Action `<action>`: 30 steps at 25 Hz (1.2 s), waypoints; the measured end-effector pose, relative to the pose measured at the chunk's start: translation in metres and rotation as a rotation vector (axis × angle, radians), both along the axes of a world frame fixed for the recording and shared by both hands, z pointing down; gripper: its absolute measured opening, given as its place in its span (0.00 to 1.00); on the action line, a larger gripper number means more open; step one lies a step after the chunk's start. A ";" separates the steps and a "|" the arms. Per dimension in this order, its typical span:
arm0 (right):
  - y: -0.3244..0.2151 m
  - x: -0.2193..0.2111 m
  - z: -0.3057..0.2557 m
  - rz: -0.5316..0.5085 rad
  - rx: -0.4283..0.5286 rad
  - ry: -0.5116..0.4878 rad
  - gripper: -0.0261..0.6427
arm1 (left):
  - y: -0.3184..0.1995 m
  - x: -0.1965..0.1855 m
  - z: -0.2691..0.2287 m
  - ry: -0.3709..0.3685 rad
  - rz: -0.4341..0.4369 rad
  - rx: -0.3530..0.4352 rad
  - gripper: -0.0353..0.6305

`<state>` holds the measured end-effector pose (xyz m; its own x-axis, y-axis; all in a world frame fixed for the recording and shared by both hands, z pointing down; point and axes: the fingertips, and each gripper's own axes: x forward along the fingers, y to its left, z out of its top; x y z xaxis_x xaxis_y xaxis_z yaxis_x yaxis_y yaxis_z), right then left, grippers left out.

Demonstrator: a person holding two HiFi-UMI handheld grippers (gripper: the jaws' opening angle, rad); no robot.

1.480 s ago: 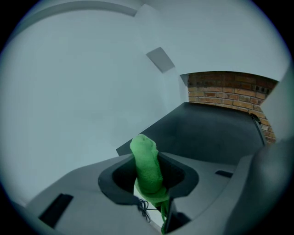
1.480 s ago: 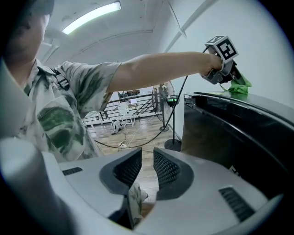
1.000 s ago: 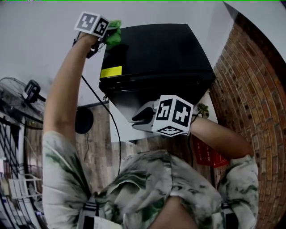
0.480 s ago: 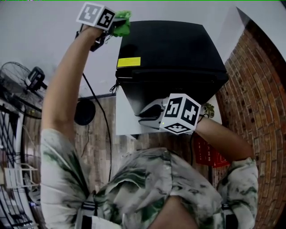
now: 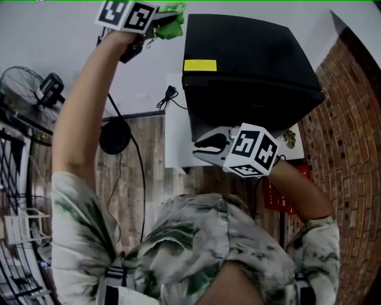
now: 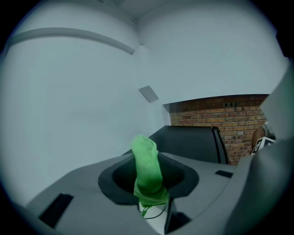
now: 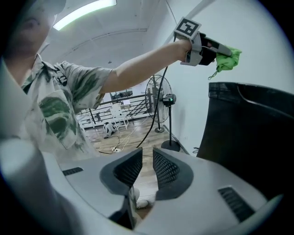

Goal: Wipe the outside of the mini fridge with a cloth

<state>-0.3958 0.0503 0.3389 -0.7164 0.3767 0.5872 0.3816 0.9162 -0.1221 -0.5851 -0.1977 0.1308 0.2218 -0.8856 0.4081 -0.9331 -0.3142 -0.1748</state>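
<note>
The left gripper (image 6: pixel 148 183) has its jaws closed on a green cloth (image 6: pixel 147 166), which stands up from between them as a folded strip. In the head view this gripper (image 5: pixel 156 25) is raised at the end of an outstretched arm, and the cloth (image 5: pixel 172 11) sits just beside the far left corner of the black mini fridge (image 5: pixel 250 65), in front of the white wall. The right gripper view shows the cloth (image 7: pixel 227 59) above the fridge's (image 7: pixel 248 137) top edge and clear of it. The right gripper (image 7: pixel 147 160) has its jaws set a narrow gap apart with nothing between them. In the head view it (image 5: pixel 208 146) is held low and close to the fridge's near face. The fridge carries a yellow label (image 5: pixel 200 65) on its top and stands on a white platform (image 5: pixel 175 146). A brick wall (image 5: pixel 351 119) lies to the right. A standing fan (image 7: pixel 158 98) and its round base stand on the wood floor (image 5: pixel 134 179) to the left.
</note>
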 end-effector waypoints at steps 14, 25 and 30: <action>0.008 0.007 0.017 -0.014 0.027 0.007 0.17 | 0.051 -0.007 0.049 0.086 0.003 0.004 0.26; 0.012 -0.040 0.023 0.084 0.062 -0.008 0.17 | 0.069 -0.002 0.105 0.156 0.116 0.019 0.26; 0.013 -0.069 0.031 0.197 0.044 -0.001 0.17 | 0.069 0.021 0.132 0.157 0.232 0.023 0.26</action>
<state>-0.4648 0.0637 0.3696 -0.7742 0.2037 0.5993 0.1949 0.9775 -0.0805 -0.5645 -0.1286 0.2627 0.4787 -0.8123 0.3332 -0.8529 -0.5203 -0.0430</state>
